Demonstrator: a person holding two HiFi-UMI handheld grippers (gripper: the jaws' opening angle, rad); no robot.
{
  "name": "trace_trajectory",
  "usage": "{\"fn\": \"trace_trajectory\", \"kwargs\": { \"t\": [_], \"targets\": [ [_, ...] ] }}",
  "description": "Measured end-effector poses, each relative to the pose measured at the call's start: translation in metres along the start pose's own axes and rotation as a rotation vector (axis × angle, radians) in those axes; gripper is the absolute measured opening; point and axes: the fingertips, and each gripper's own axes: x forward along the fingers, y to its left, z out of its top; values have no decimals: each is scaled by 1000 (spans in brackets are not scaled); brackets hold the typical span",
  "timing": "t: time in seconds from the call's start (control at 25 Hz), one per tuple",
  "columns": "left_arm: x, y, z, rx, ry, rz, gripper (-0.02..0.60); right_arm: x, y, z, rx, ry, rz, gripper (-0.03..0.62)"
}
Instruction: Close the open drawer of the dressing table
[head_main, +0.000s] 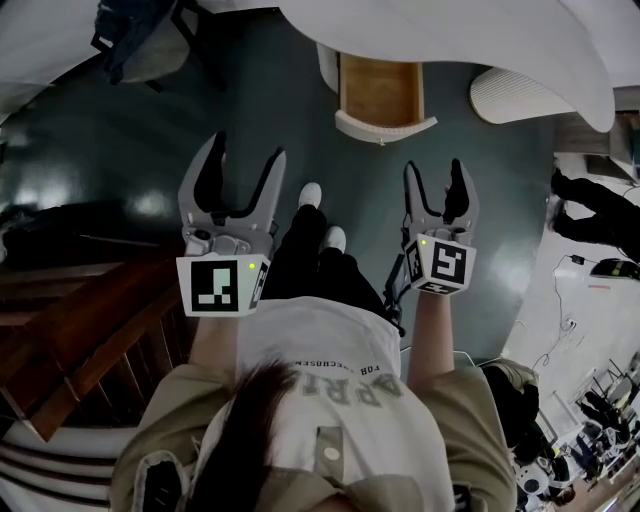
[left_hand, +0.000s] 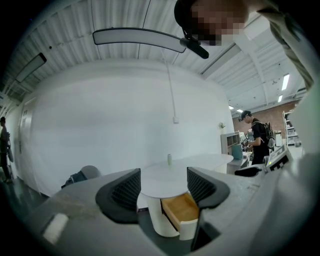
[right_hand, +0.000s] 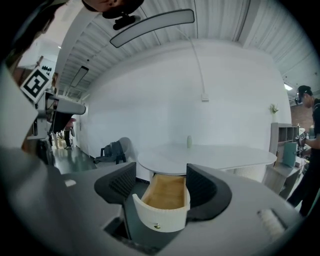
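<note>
Drawer (head_main: 378, 92): pulled out of the table (head_main: 460, 35), upper centre of the head view, well apart from both grippers.
Left gripper (head_main: 247, 152): jaws wide, nothing between them.
Right gripper (head_main: 435, 172): jaws wide, empty; the drawer sits straight ahead in its view.
Risk: if you push off-centre, the curved front may skew and jam; a tip may slip over the rim.

White curved-front drawer with a wooden inside (right_hand: 165, 195): straight ahead of my right gripper (right_hand: 161, 184); I can't see its rear, which is tucked beneath the white rounded tabletop (right_hand: 220, 156).
Tiny drawer-front knob (right_hand: 156, 226): too small to tell.
Small pale object on top (right_hand: 189, 142): too small for me to identify.
</note>
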Motion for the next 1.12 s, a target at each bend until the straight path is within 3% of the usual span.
{"fn": "trace_trajectory", "kwargs": {
  "t": [0.72, 1.12],
  "targets": [
    [58, -11, -71, -13, 12, -62, 304, 68, 8, -102, 6, 90, 20, 310],
    [86, -24, -115, -24, 3, -45, 304, 102, 2, -179, -28, 164, 60, 307]
  ]
}}
